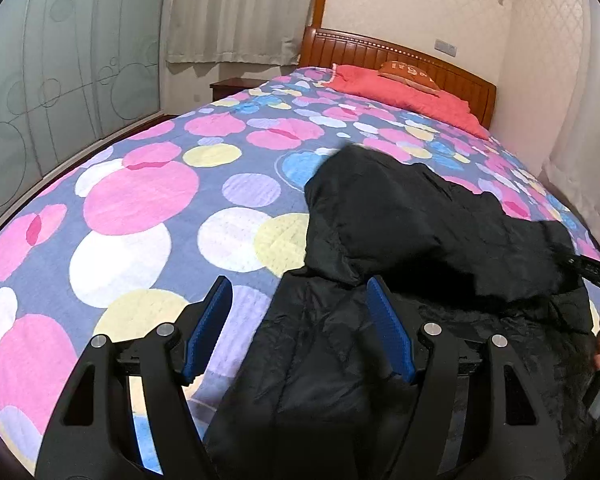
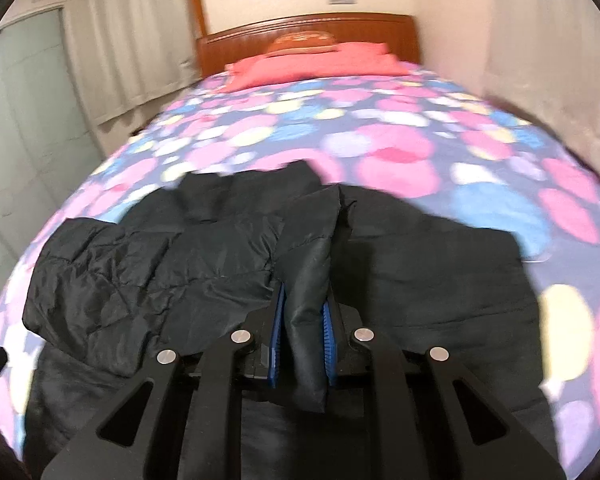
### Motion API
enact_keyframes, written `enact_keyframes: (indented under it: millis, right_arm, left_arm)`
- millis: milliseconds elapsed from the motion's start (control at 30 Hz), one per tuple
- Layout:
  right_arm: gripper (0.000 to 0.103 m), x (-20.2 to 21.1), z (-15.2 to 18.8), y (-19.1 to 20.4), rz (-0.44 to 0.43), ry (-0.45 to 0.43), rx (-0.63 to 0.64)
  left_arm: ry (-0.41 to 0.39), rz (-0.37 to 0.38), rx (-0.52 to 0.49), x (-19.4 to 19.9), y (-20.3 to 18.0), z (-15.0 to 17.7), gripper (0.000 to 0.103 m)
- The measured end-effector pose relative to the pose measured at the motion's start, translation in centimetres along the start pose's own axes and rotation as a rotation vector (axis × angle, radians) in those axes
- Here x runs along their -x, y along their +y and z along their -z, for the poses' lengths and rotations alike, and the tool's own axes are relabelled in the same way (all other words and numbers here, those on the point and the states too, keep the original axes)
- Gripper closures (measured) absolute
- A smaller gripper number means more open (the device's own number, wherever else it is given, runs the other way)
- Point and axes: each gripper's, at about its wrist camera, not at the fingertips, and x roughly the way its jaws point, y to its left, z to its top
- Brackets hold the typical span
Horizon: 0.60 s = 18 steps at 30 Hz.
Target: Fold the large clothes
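Black jacket on the bed, one gripper grasping it, the other released.

The bed [image 1: 148, 184], under a spotted cover, fills both views, with a red pillow [image 1: 400, 88] at its wooden headboard [image 2: 300, 36] in the upper frame. The black jacket [image 2: 204, 248] lies crumpled across the lower middle of the right wrist view and lower right of the left. The right gripper [image 2: 305, 320] has its fingers clenched on a fold of jacket; the left gripper [image 1: 300, 320] hovers with fingers spread wide, holding nothing.
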Motion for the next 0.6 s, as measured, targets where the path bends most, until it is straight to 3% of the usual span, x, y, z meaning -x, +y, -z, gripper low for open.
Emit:
enact_keyframes:
  millis: [200,300,400,500,600]
  right_arm:
    - [0.086,-2.4,1.7,-6.2,0.014,0.097,-0.11]
    - [0.083,-3.2,2.4,-6.4,0.004,0.128,-0.099]
    - [0.074,-2.8,2.3,-6.4,0.012,0.146,-0.096]
    - [0.067,-1.1,1.4,-6.9,0.047,0.111,-0.111]
    - [0.066,0.9,-0.3,-6.1,0.052,0.025,-0.121]
  left_arm:
    - [0.031,0.02,-0.046,-1.8,-1.8,-0.2,0.033]
    - [0.052,0.023,-0.076,-3.0,-2.7,-0.4,0.033]
    - [0.068,0.031,-0.08,-4.0,-3.3,-1.0,0.033]
    - [0.066,0.039,-0.083,-5.0,-3.9,-2.2,0.033]
    - [0.065,0.048,-0.088,-6.4,-4.7,-3.6,0.033]
